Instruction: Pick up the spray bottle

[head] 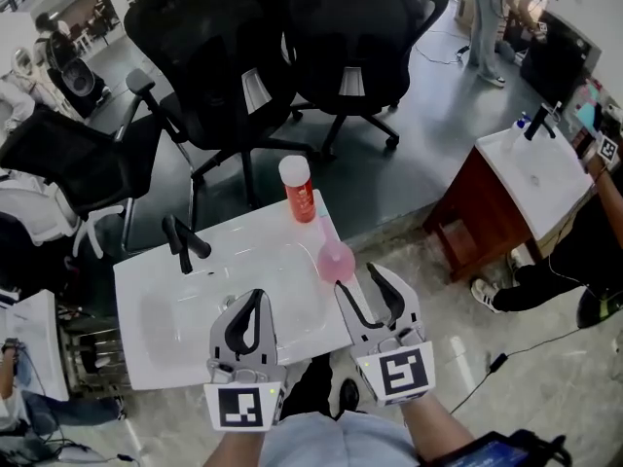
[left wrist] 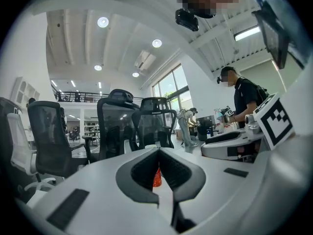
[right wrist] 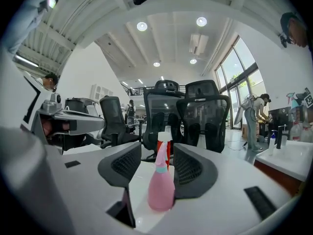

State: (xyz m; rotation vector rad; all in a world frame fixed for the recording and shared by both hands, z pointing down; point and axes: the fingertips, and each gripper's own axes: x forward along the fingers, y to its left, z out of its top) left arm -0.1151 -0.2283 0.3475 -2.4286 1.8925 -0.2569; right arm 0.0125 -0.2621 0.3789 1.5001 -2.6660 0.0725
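**A:** So, where's the spray bottle (head: 336,259) rn?

**B:** It's upright on the right edge of the white sink top (head: 146,290), mid-frame in the head view, just below the red bottle (head: 297,191) w/ the white cap.

**A:** And your right gripper (head: 358,278)?

**B:** It's lower right of the spray bottle, jaws wide apart. In the right gripper view the bottle (right wrist: 160,190) shows in the gap btwn them, low centre. The pads are clear of it, so I've got no hold on it.

**A:** Left gripper (head: 255,298)?

**B:** Lower centre-left, over the basin. Its jaws are closed tip to tip w/ nothing in them. The black faucet (head: 180,241) is up and left of it.
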